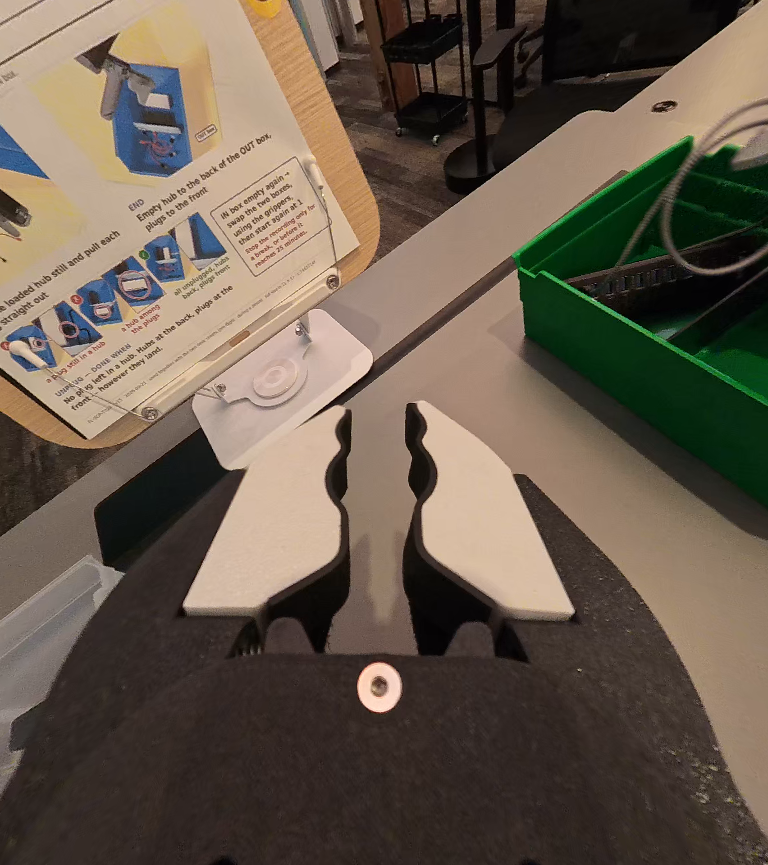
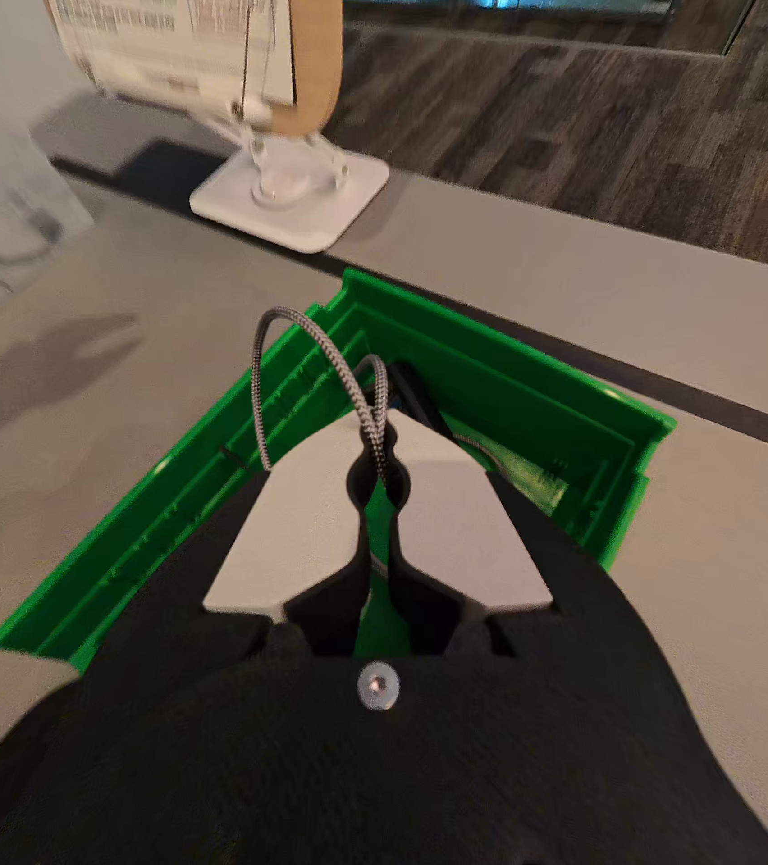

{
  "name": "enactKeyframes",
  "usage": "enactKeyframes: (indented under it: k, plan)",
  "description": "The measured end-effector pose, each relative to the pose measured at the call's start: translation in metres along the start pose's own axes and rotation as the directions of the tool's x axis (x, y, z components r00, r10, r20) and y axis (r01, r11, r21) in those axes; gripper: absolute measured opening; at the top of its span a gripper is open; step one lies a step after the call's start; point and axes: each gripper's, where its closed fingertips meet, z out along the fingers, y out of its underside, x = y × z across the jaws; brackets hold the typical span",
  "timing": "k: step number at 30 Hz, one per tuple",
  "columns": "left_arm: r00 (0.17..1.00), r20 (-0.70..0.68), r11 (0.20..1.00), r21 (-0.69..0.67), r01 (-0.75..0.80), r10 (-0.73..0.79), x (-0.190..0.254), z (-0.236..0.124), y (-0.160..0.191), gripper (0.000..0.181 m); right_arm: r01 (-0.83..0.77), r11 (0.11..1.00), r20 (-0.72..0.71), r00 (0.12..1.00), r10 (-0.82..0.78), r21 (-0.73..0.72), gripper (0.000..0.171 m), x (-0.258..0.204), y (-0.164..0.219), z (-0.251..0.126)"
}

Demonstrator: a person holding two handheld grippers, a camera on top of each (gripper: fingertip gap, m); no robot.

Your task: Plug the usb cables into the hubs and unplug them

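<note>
The right tool (image 2: 380,433) is clamped on a braided grey cable (image 2: 375,421), lifting it over the green bin (image 2: 490,374) near the bench's far edge, probably to carry it to a hub; blur hides its plug. The left tool (image 1: 378,412) hovers narrowly parted and empty beside the bin, the cable well off to its right, ready to steady a hub.

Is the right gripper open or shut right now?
Shut: the right gripper has its jaws closed on the braided cable, which loops above the green bin.
</note>
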Motion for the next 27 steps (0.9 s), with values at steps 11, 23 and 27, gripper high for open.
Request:
enactKeyframes:
  k: [11,23,27]
  plan:
    - [0.996,-0.084,1.0,-0.02,0.005,-0.007,0.014,0.006,0.003,0.022,0.299,0.863,-0.095,0.926,-0.366,-0.407,0.004,0.02,0.064,0.027]
    - [0.994,-0.102,0.998,0.037,0.043,-0.039,0.006,-0.017,-0.008,0.023,0.317,0.946,-0.42,0.851,-0.315,-0.067,0.058,0.012,-0.035,-0.06]
    - [0.98,-0.169,0.962,0.232,0.141,-0.103,0.01,-0.052,-0.041,0.025,0.372,0.782,-0.345,0.914,-0.214,0.501,0.067,-0.049,-0.116,-0.1]
